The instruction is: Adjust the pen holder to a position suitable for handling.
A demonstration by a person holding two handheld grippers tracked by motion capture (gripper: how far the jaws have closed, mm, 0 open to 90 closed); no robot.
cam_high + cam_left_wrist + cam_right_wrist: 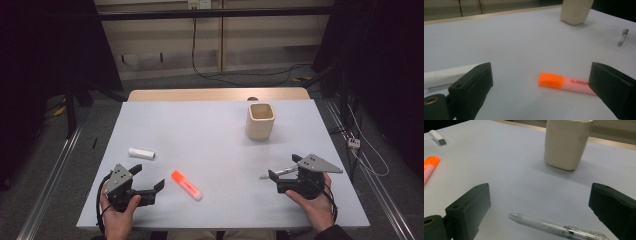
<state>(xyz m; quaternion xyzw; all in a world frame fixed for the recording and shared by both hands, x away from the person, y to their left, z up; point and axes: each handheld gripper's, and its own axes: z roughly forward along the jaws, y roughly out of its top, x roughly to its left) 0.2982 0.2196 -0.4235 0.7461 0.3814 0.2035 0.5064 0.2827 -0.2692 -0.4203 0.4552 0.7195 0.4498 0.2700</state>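
On the pale grey table (215,145), the left claw (148,177) rests near the front left corner, held in the person's left hand (118,212), its two black jaws spread wide with nothing between the pads. Just beyond its jaw tips lies an orange-capped highlighter with a translucent pink barrel (186,185), flat on the table and slanting, cap end toward the far left. In the left gripper view the highlighter (564,83) lies between the jaw tips and a little ahead of them, its barrel end hidden behind the jaw at the right of that view; neither jaw touches it. A short white cylindrical stick (141,153) lies flat farther back on the left, apart from the highlighter.

The right claw (285,167) sits near the front right, held in the right hand (314,202), jaws likewise wide and gripping nothing. A clear-barrelled ballpoint pen (278,173) lies on the table between its jaws; in the right gripper view the pen (556,227) lies flat, tip pointing to that view's left, clear of both pads.

A cream-coloured, square-mouthed cup (260,120) stands upright toward the far right of the table, well apart from both claws.
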